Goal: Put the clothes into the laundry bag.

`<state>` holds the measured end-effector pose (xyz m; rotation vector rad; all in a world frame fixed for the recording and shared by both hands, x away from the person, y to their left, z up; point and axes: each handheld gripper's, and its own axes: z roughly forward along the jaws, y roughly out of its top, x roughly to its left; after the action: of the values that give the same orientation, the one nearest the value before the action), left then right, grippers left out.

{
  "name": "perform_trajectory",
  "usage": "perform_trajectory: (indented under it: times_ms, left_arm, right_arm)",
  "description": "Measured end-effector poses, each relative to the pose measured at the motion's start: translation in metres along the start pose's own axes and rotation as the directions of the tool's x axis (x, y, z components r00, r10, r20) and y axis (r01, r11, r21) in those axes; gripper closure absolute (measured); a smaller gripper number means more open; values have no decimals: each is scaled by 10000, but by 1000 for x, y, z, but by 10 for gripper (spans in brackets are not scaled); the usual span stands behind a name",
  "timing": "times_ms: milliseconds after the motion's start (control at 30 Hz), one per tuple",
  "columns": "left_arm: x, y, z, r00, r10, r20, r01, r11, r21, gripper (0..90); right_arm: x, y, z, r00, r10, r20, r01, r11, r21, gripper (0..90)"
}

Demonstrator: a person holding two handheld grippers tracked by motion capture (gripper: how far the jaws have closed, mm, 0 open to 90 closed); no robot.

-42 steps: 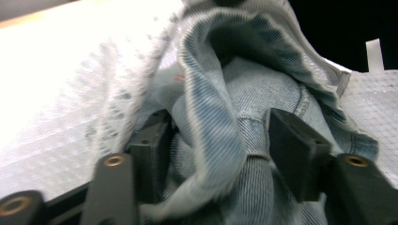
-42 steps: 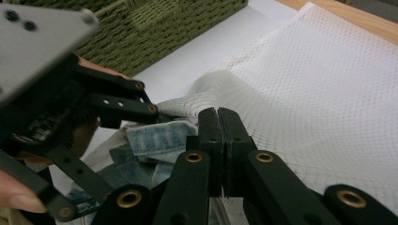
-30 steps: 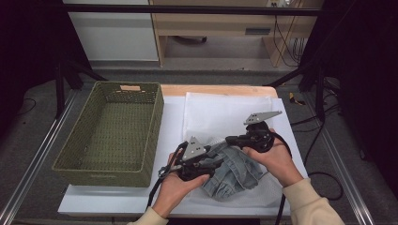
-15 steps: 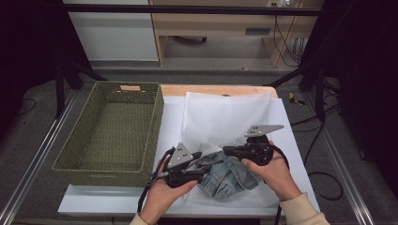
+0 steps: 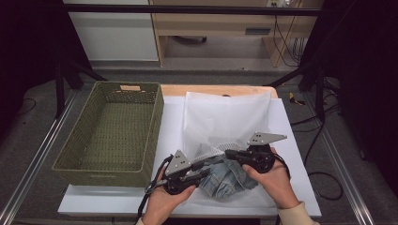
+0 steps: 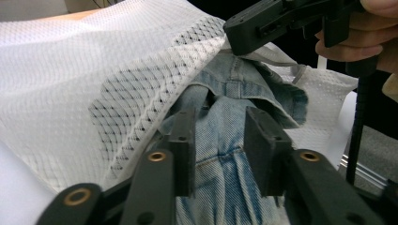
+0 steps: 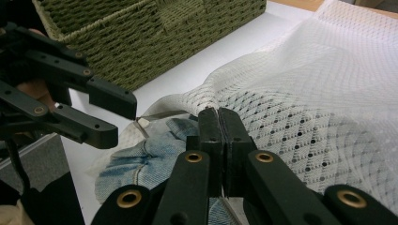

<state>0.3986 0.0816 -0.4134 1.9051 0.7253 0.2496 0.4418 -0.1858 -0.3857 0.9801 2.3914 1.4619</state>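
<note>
At the bottom centre of the high view, two hands come in over the near edge of a white table top (image 5: 300, 140), which is laid with a white sheet. Left of centre at the bottom, the left gripper (image 5: 202, 168) points toward the middle; its jaws have just been closing, yet in the left gripper view they stand apart, with the denim garment (image 6: 225, 154) running between the pads (image 6: 185, 140), and pressing contact cannot be made out. Just right of it, the right gripper (image 5: 231, 153) has its jaws pressed together on the edge of the white mesh bag (image 5: 227, 119), lifting that edge at the bag's mouth. The garment lies crumpled in the lower middle of the frame, between the two grippers, partly under the lifted mesh and partly out on the sheet.

Farther up, the rest of the bag spreads flat across the centre of the table. To the left of it, a green woven basket (image 5: 112, 129) stands along the table's left edge, touching the sheet. Beyond the far edge, grey carpet floor (image 5: 211, 75) reaches to a white cabinet (image 5: 112, 33) at upper left and a wooden shelf unit (image 5: 225, 23) at upper centre. Cables (image 5: 286, 42) hang at upper right.
</note>
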Motion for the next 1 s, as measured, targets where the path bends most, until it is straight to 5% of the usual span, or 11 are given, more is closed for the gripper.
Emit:
perform_trajectory:
  times_ms: [300,533,667,933,1000]
  left_arm:
    - [-12,-10,5,9985,-3,554,-16,9994,339,897]
    - [-19,-13,5,9978,88,662,-114,9992,395,900]
    - [-21,-19,5,9994,33,352,-50,9988,481,900]
    - [-23,-29,9,9956,-381,856,303,9955,903,900]
    - [-27,-28,10,9952,-227,955,128,9945,1035,900]
  right_arm:
    - [-2,-8,1,9997,245,30,-245,9997,-47,892]
    - [-2,-9,3,9997,252,22,-252,9997,-40,891]
    - [-2,-10,4,9996,279,35,-279,9996,-30,892]
    - [-2,-10,7,9997,253,42,-254,9997,69,891]
    - [-2,-10,7,9996,271,24,-271,9996,83,891]
